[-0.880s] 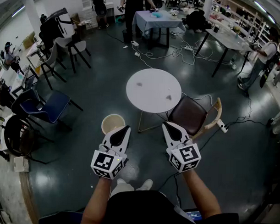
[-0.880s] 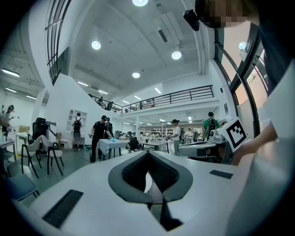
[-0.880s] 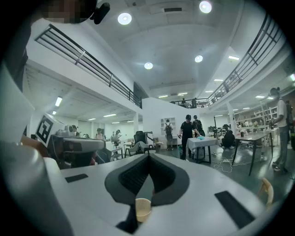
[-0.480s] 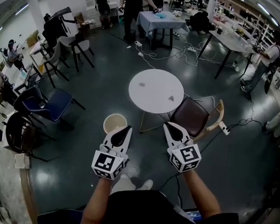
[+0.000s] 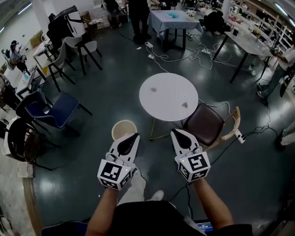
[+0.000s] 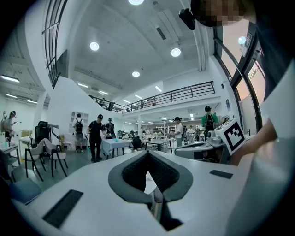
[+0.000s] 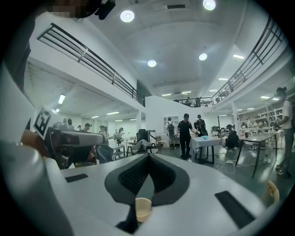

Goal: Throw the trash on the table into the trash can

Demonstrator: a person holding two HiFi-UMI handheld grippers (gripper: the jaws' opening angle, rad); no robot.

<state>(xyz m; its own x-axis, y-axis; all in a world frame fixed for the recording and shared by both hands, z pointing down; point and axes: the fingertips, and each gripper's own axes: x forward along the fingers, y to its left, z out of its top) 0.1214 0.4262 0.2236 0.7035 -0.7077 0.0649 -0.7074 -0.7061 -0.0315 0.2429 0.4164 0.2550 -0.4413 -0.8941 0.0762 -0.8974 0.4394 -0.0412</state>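
By my reading the task is barely getting under way; nothing is showing as thrown away yet. Two bits of trash are lying on the round table: a dark bit left of its middle, and a pale bit toward its near right edge; the two are sitting well apart. The can is standing on the floor just beside the table's near left edge (whether anything is lying in it is too small to tell).

The left hand-held gripper is hovering near the can and short of the table; its jaws are pressing together with nothing between them. The right hand-held gripper is pointing level toward the table's near edge, also short of it; its jaws are likewise pressed together and pinching nothing; in the right gripper view the can is only showing far off through the slot below the pads.

So the whole job is remaining, as I judge it: each bit is waiting to be picked off the table, carried to the can and dropped in; neither hand-held gripper is touching any trash.
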